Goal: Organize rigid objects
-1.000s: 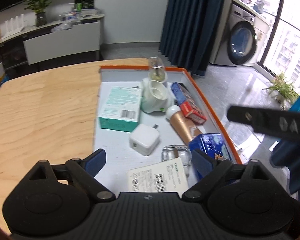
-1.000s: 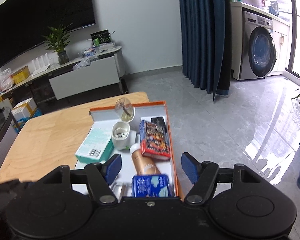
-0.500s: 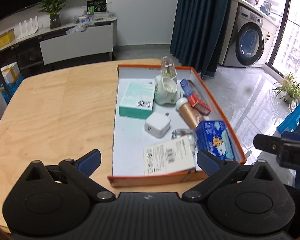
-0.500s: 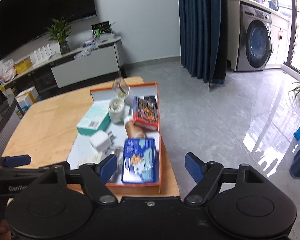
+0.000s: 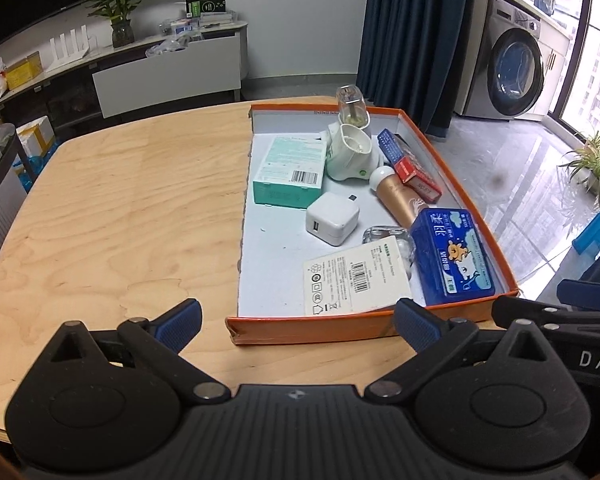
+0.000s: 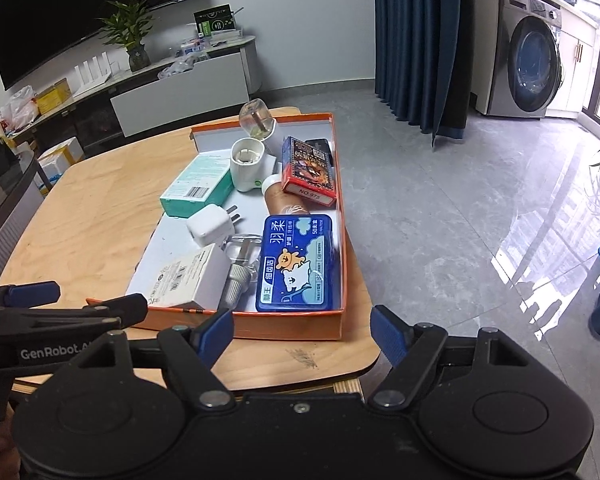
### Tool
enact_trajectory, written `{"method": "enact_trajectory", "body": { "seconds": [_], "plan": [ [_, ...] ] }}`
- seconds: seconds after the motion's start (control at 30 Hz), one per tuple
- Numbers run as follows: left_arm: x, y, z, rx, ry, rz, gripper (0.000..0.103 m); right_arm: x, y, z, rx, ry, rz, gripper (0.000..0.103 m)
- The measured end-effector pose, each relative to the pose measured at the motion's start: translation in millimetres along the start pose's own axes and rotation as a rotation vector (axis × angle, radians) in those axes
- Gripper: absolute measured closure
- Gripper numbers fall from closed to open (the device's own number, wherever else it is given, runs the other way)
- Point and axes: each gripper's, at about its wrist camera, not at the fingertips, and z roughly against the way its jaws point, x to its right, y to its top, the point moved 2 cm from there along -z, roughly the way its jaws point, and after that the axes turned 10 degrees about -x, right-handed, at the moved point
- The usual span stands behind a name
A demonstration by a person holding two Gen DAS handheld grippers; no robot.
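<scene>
An orange-rimmed shallow box (image 5: 312,330) (image 6: 292,322) sits on the right part of the wooden table (image 5: 112,216). It holds a teal carton (image 5: 290,170), a white charger cube (image 5: 332,220), a white labelled box (image 5: 354,280), a blue tin (image 5: 452,256) (image 6: 296,264), a gold tube (image 5: 398,200), a red card pack (image 6: 308,170) and a white plug-in device (image 5: 350,150). My left gripper (image 5: 296,320) is open and empty, just before the box's near edge. My right gripper (image 6: 302,330) is open and empty, near the box's near right corner.
The table's right edge (image 6: 364,288) runs close beside the box, with grey floor beyond. A low cabinet with a plant (image 5: 116,12) stands behind, dark curtains (image 5: 416,40) and a washing machine (image 5: 516,68) to the right.
Both grippers have pulled back from above the box toward me. The whole box now shows, and both stay open and empty.
</scene>
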Motion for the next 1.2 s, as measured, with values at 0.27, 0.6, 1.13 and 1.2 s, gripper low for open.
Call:
{"method": "enact_trajectory", "body": {
  "seconds": [0.27,0.6,1.13,1.2],
  "plan": [
    [-1.9,0.5,-0.2,0.001,0.007,0.006,0.000,-0.2,1.0,-2.1,-0.007,0.001,-0.004,0.014],
    [-1.0,2.4,0.1,0.000,0.011,-0.004,0.000,-4.0,4.3,-6.9,-0.017,0.001,0.004,0.014],
    [-2.5,3.8,-1.0,-0.001,0.018,-0.005,0.000,-6.9,8.9,-9.3,-0.023,0.007,0.006,0.013],
    [-2.7,3.8,-1.2,-0.003,0.019,-0.006,0.000,-7.3,8.8,-9.6,-0.024,0.006,0.007,0.013]
  ]
}}
